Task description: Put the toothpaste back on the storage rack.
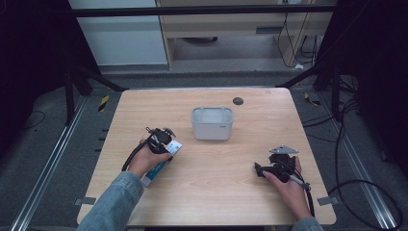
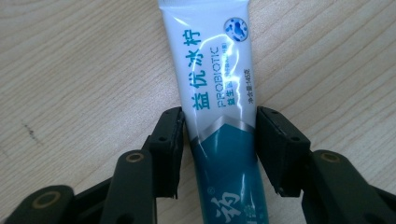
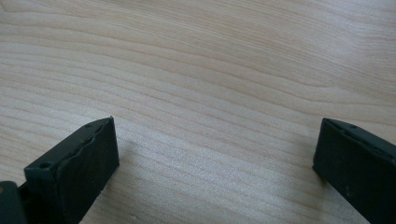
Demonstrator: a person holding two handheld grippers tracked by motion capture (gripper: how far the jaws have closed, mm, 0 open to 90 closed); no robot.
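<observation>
A white and teal toothpaste tube (image 2: 219,84) lies flat on the wooden table (image 1: 226,192), left of the middle (image 1: 158,169). My left gripper (image 1: 163,144) points down at it. In the left gripper view the two black pads (image 2: 170,140) press against the tube's two sides where white meets teal, so the left gripper (image 2: 219,128) is shut on it. My right gripper (image 1: 262,169) rests low over the table at the right. Its jaws stand wide apart over bare wood, so the right gripper (image 3: 215,144) is open with nothing between them.
A grey rectangular bin (image 1: 212,131) stands open-topped at the middle of the table, beyond both grippers. A small dark round spot (image 1: 237,101) sits near the far edge. Cables trail on the floor to the right.
</observation>
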